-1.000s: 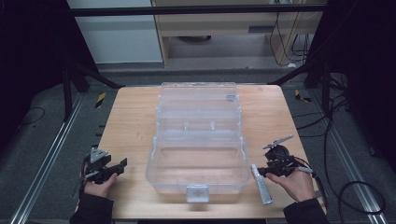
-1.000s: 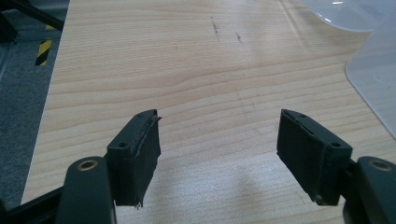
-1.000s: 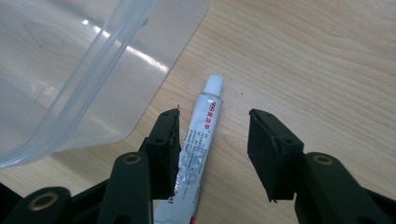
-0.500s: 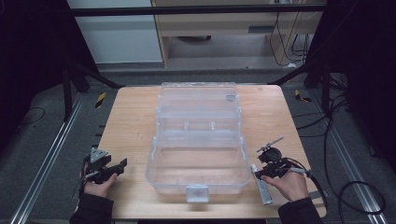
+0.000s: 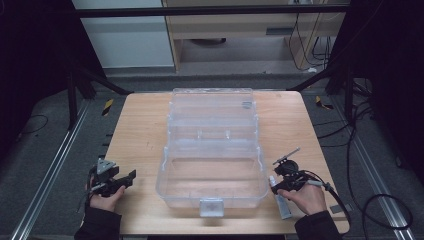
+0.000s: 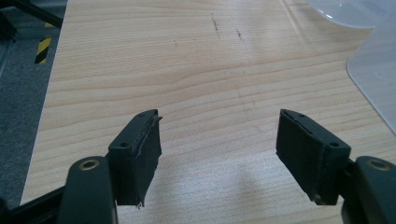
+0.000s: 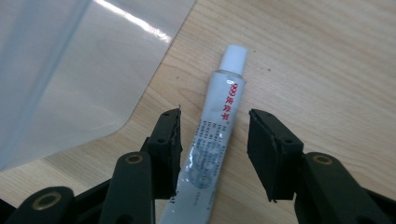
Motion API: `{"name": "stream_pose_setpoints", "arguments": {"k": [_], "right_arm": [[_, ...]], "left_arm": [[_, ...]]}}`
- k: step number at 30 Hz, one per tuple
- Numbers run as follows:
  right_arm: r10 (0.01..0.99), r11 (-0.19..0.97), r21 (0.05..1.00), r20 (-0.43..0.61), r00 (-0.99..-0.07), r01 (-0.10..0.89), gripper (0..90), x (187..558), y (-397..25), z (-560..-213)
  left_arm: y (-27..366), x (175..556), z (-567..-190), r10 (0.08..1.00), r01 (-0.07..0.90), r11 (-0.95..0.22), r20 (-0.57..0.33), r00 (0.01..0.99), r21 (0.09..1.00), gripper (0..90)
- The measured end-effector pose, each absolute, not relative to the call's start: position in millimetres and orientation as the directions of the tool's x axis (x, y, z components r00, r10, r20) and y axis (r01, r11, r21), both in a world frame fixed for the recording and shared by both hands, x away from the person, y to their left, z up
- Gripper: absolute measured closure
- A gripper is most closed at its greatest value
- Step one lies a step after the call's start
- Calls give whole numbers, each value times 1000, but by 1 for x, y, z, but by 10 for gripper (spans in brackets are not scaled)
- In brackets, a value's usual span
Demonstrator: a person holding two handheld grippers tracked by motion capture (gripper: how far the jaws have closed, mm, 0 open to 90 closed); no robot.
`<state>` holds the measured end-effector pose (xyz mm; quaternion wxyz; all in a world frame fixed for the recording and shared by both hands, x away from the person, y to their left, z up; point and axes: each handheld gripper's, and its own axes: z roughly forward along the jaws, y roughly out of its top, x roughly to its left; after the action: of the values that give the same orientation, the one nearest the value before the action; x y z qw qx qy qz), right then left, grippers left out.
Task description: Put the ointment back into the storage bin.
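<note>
Grasping of the tube point(image 7: 212, 140) is the step in hand. It is lying flat on the bench point(image 5: 140, 130), just beside the right wall of the clear plastic box point(image 5: 212, 145). The right hand-held gripper point(image 7: 215, 149) is standing released around it, one jaw on each side. Next, I think, the jaws need closing on the tube body. The left hand-held gripper point(image 6: 219, 149) is resting released, grasping nothing.
</note>
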<state>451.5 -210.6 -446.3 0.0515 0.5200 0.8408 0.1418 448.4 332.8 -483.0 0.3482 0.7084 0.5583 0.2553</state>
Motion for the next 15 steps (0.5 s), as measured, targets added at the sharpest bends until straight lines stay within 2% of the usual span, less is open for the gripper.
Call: {"name": "stream_pose_setpoints", "arguments": {"k": [5, 15], "right_arm": [[886, 418, 307, 70, -458, 855, 556, 451, -214, -452], [886, 434, 269, 48, -461, 860, 582, 457, -208, -462]], "left_arm": [[333, 449, -483, 969, 616, -136, -25, 246, 776, 304], [333, 449, -483, 969, 618, -137, -26, 246, 775, 304]]}}
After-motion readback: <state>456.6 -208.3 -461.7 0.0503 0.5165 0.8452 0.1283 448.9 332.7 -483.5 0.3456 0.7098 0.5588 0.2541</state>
